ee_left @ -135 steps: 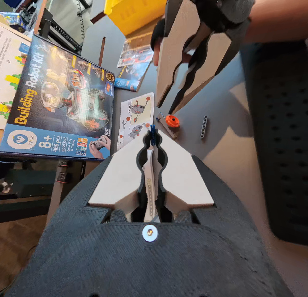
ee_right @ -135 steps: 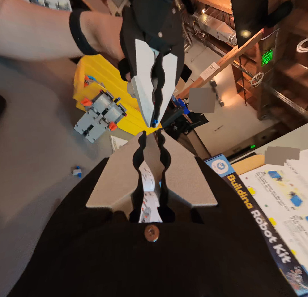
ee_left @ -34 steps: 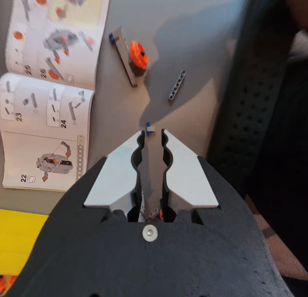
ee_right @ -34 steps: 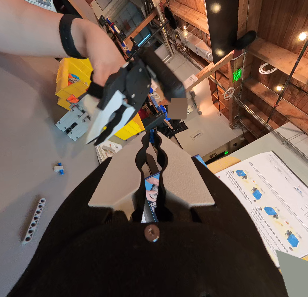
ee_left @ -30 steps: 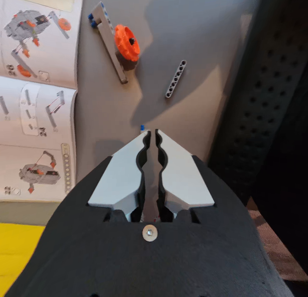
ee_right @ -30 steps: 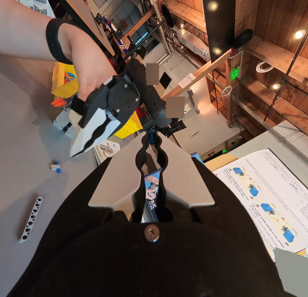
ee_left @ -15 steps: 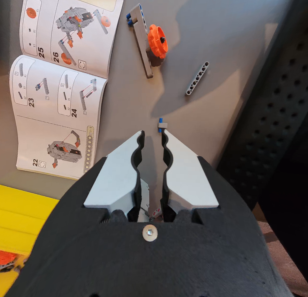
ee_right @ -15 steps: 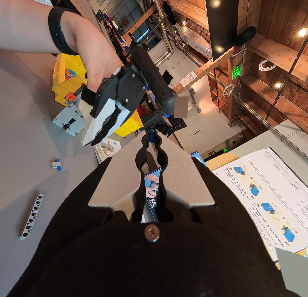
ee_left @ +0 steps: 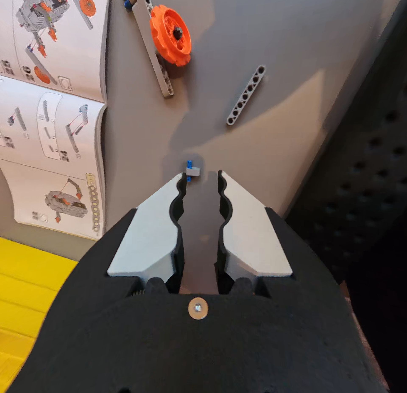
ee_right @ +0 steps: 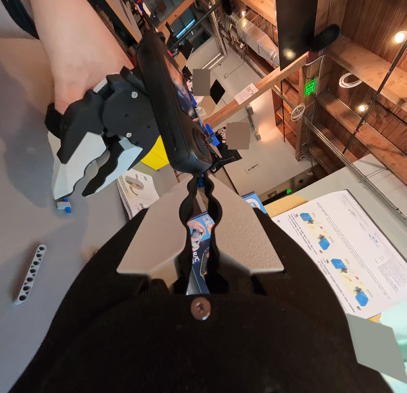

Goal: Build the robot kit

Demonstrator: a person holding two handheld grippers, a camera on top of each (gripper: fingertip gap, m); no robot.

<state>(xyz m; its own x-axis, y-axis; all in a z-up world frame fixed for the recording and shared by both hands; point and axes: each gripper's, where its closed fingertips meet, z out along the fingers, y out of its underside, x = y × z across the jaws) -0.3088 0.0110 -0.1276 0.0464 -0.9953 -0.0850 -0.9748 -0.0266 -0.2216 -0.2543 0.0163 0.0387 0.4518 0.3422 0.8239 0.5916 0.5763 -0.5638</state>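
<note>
a small grey connector (ee_left: 193,171) with a blue pin (ee_left: 189,163) through it lies on the grey table (ee_left: 231,25), just ahead of the left tongs (ee_left: 200,174), close to the tip of their left finger. these tongs are held wide and empty, low over the table. the piece is judged light, stiff and small, and apt to skid on the smooth top; it would best be taken across the grey body, not by the pin.

farther ahead a thin grey beam (ee_left: 246,95) is seen, and beyond it a longer beam with an orange wheel (ee_left: 170,34). a booklet (ee_left: 50,109) lies to the left, a yellow bin (ee_left: 24,278) behind it.

the right tongs (ee_right: 200,179) are raised off the table, closed to a narrow gap on a small blue pin (ee_right: 200,181) at the tips.
</note>
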